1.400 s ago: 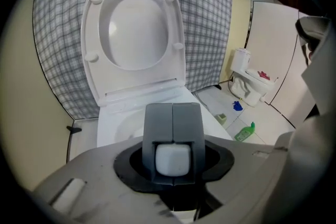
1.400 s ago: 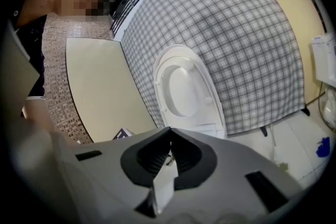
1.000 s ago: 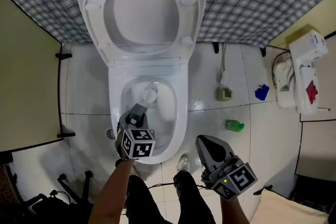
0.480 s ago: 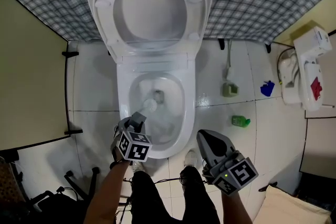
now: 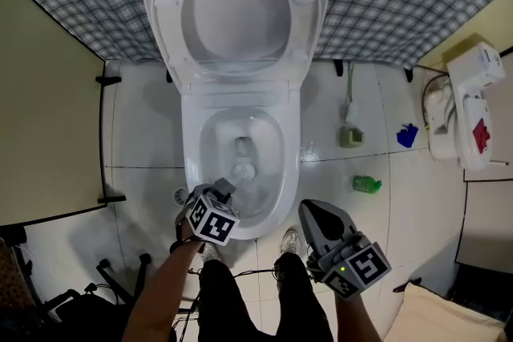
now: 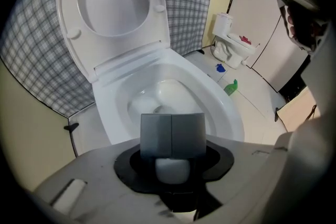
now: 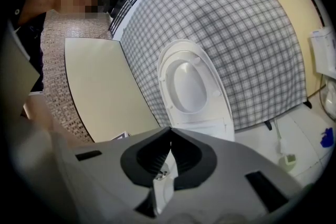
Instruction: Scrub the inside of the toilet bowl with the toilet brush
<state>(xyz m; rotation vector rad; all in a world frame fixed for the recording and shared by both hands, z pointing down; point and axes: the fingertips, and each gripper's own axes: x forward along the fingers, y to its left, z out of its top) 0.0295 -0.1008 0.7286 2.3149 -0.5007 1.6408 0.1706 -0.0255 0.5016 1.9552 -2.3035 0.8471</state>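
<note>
The white tiled floor (image 5: 144,140) carries the toilet (image 5: 293,172) at the middle. To the right of it stand a small greenish holder (image 5: 347,138), a blue object (image 5: 406,135) and a green bottle (image 5: 366,185) lying on its side. A white unit (image 5: 461,124) sits by the right wall. The person's shoe (image 5: 290,239) stands just before the toilet.

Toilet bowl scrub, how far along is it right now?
Done: the seat is raised and the left gripper is shut on the toilet brush handle. In hand: the brush head is down in the toilet bowl, near the drain. Left: how much of the bowl is scrubbed can't be told. The right gripper is shut, empty.
</note>
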